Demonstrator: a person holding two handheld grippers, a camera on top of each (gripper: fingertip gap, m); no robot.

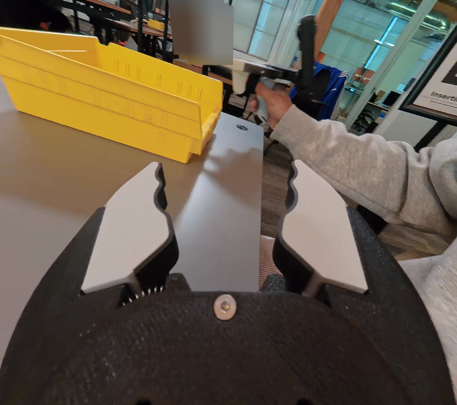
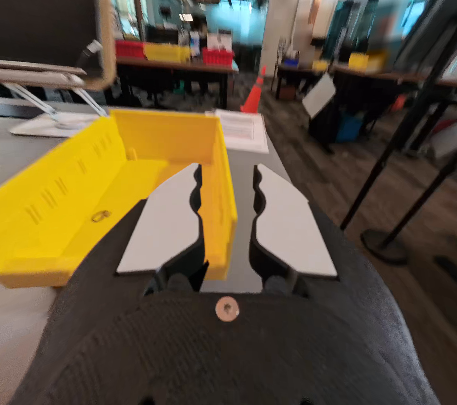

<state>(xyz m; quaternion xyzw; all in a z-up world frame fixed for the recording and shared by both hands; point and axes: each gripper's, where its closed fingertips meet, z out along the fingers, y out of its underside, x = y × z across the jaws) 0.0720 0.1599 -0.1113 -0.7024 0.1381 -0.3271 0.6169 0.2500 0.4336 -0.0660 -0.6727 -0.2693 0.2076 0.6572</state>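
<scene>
Bin (image 2: 74,207) lengthwise along table edge.

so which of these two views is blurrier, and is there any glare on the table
The right wrist view is blurrier: the yellow bin, the orange cone and the room behind smear, though its own claw stays sharp. The left wrist view is mostly crisp, with slight blur on the hand holding the other claw; a pale sheen lies across the table near its edge.
</scene>
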